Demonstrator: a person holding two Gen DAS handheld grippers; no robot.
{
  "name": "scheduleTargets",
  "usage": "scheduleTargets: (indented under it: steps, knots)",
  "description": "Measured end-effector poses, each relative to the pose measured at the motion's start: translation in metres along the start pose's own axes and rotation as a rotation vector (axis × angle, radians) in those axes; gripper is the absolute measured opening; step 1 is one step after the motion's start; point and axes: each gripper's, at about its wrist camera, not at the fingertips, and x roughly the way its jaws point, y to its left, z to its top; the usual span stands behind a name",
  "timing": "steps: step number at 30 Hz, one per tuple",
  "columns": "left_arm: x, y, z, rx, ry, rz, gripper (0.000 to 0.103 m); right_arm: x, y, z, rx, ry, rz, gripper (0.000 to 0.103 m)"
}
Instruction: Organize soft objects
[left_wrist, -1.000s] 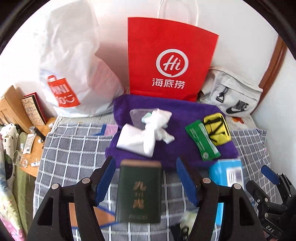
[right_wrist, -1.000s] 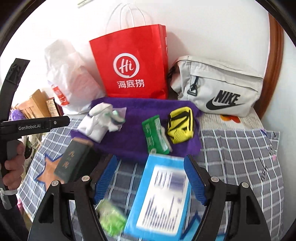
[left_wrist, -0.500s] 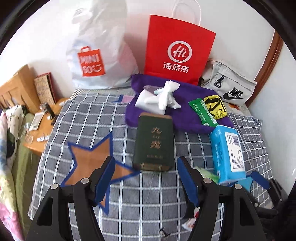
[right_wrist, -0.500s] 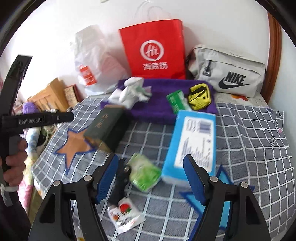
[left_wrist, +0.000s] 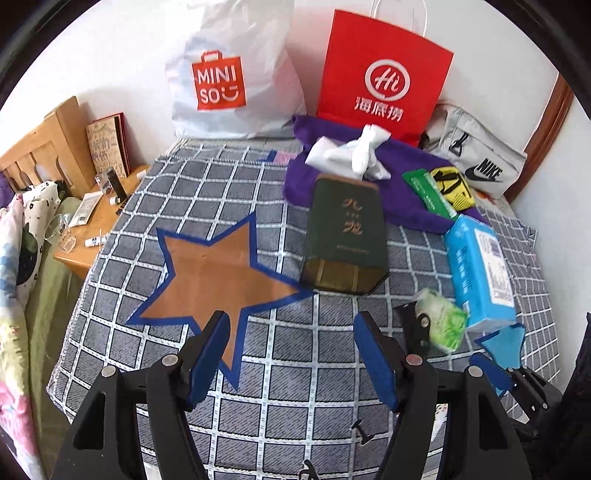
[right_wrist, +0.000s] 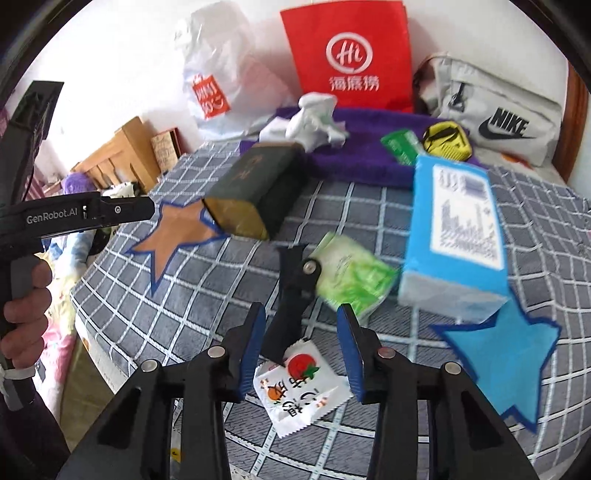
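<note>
- Bed, covered by a grey checked blanket, fills both views; a brown star patch is sewn into it. The blue star patch shows whole only in the right wrist view.
- White shopping bag and red paper bag stand against the wall at the head of the bed, with a grey waist bag to the right of the red one.
- Wooden bedside stand with small bottles shows clearly only in the left wrist view.
- Purple towel lies in front of the bags and carries crumpled white socks, a green packet and a yellow pouch.
- Dark green box lies just in front of the towel.
- Blue tissue pack lies to the right of it, its near end over the blue star.
- Light green tissue pack lies beside a black clip.
- White snack sachet with a red fruit print is seen only in the right wrist view.
- Left gripper: fingers stand moderately apart above bare blanket, holding nothing.
- Right gripper: fingers are closing, with the clip's near end and the sachet between them; no contact is visible.
- A hand on the left gripper's handle shows only in the right wrist view.
</note>
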Motion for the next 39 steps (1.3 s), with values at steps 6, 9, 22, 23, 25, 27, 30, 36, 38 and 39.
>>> scheduleTargets:
  steps: [6, 9, 22, 23, 25, 27, 30, 36, 38, 39]
  knots:
    - [0.012, 0.004, -0.002, -0.002, 0.019, -0.011, 0.068, 0.025, 0.008, 0.000, -0.006, 0.045, -0.006, 0.041]
    - [0.016, 0.006, -0.002, 0.004, 0.018, -0.009, 0.068, 0.036, 0.008, 0.001, 0.006, 0.072, -0.006, 0.041]
    - [0.017, -0.016, -0.011, 0.117, -0.129, -0.029, 0.067, 0.060, 0.008, 0.004, -0.020, 0.082, -0.027, 0.024]
    - [0.018, -0.019, -0.011, 0.129, -0.129, -0.026, 0.067, 0.059, 0.007, 0.004, -0.020, 0.077, -0.023, 0.024]
    - [0.021, -0.027, -0.012, 0.156, -0.119, -0.034, 0.067, 0.053, 0.006, 0.004, -0.021, 0.065, -0.018, 0.021]
    - [0.024, -0.033, -0.014, 0.165, -0.113, -0.036, 0.067, 0.046, 0.006, 0.005, -0.025, 0.048, -0.013, 0.021]
    - [0.028, -0.036, -0.015, 0.153, -0.107, -0.012, 0.067, 0.036, 0.005, 0.005, -0.029, 0.025, -0.010, 0.021]
    - [0.028, -0.043, -0.021, 0.159, -0.105, 0.020, 0.067, 0.014, -0.008, 0.005, 0.003, -0.014, -0.010, 0.021]
    - [0.027, -0.047, -0.023, 0.172, -0.108, 0.025, 0.067, 0.007, -0.015, 0.005, 0.015, -0.030, -0.022, 0.020]
    - [0.027, -0.050, -0.024, 0.174, -0.107, 0.022, 0.067, 0.003, -0.019, 0.004, 0.018, -0.037, -0.028, 0.020]
